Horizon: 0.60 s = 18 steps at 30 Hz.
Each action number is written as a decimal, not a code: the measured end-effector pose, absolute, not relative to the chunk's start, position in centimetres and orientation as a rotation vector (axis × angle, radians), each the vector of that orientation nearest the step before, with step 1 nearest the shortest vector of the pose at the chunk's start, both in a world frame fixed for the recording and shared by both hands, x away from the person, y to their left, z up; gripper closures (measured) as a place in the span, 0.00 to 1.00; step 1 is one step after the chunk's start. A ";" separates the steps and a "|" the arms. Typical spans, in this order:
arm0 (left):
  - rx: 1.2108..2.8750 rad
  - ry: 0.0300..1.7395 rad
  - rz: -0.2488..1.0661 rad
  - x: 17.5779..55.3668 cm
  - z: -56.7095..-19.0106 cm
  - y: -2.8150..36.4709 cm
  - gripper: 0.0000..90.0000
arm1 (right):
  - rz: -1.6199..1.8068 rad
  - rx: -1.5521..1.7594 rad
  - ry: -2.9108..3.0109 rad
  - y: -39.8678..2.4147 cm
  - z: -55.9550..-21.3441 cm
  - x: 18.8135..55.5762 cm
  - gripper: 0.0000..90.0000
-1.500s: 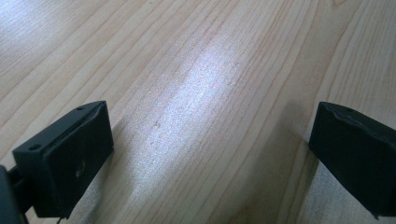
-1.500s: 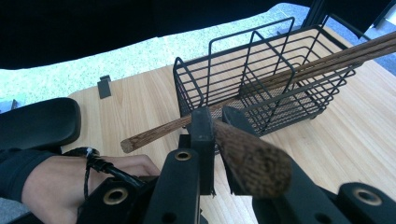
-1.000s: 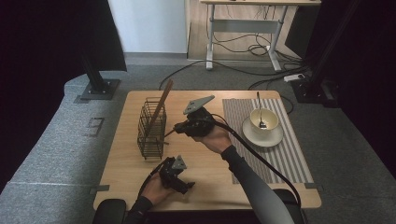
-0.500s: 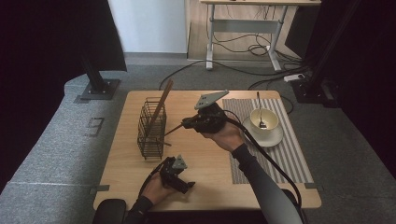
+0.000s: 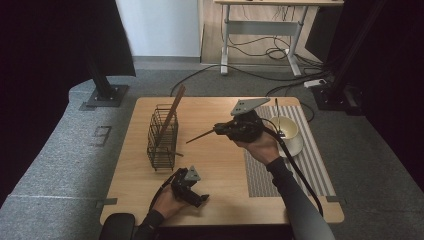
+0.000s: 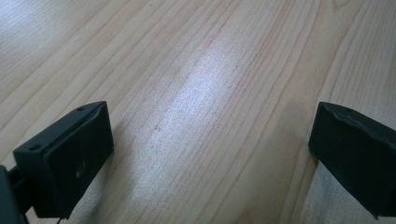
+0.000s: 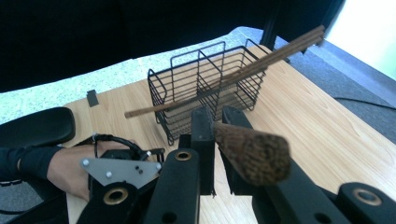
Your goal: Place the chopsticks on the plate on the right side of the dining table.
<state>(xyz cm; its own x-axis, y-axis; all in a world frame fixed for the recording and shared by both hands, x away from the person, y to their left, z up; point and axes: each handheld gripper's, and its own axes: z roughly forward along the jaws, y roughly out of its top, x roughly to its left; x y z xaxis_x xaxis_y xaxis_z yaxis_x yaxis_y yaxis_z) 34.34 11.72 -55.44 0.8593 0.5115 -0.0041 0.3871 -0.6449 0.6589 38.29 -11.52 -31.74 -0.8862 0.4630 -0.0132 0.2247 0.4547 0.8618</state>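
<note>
My right gripper (image 5: 219, 130) hovers over the middle of the wooden table (image 5: 220, 170), shut on a brown wooden chopstick (image 5: 200, 136) whose thin tip points left toward the black wire basket (image 5: 162, 137). In the right gripper view the jaws (image 7: 215, 119) pinch that chopstick, and its thick end (image 7: 252, 151) juts toward the camera. More chopsticks (image 5: 172, 112) lean in the basket (image 7: 205, 88). My left gripper (image 5: 192, 192) rests near the table's front edge. Its jaws (image 6: 210, 154) stand wide open over bare wood.
A cream bowl on a saucer (image 5: 286, 132) sits on a grey striped mat (image 5: 305, 165) at the table's right, with a dark utensil standing in it. Cables and a desk frame lie on the floor beyond the table.
My right gripper has carried the chopstick to the right and a little upward, away from the basket. The left gripper has stayed where it was.
</note>
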 end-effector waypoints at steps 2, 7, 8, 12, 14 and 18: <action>2.350 0.646 0.239 34.4 -55.4 11.7 0.00 | 1.398 0.605 2.455 -12.0 -31.9 38.1 0.92; 2.356 0.639 0.237 34.5 -55.3 11.7 0.01 | 1.395 0.626 2.440 -13.2 -32.3 37.7 0.92; 2.361 0.637 0.236 34.5 -55.2 11.7 0.02 | 1.395 0.628 2.437 -13.4 -32.4 37.6 0.92; 2.355 0.626 0.245 34.4 -54.8 11.9 0.02 | 1.388 0.633 2.432 -14.1 -32.9 37.1 0.92; 2.334 0.623 0.245 34.4 -54.4 12.0 0.03 | 1.382 0.635 2.432 -14.5 -33.2 36.8 0.92; 2.306 0.613 0.266 34.3 -53.7 12.5 0.06 | 1.385 0.650 2.432 -15.2 -34.1 36.3 0.92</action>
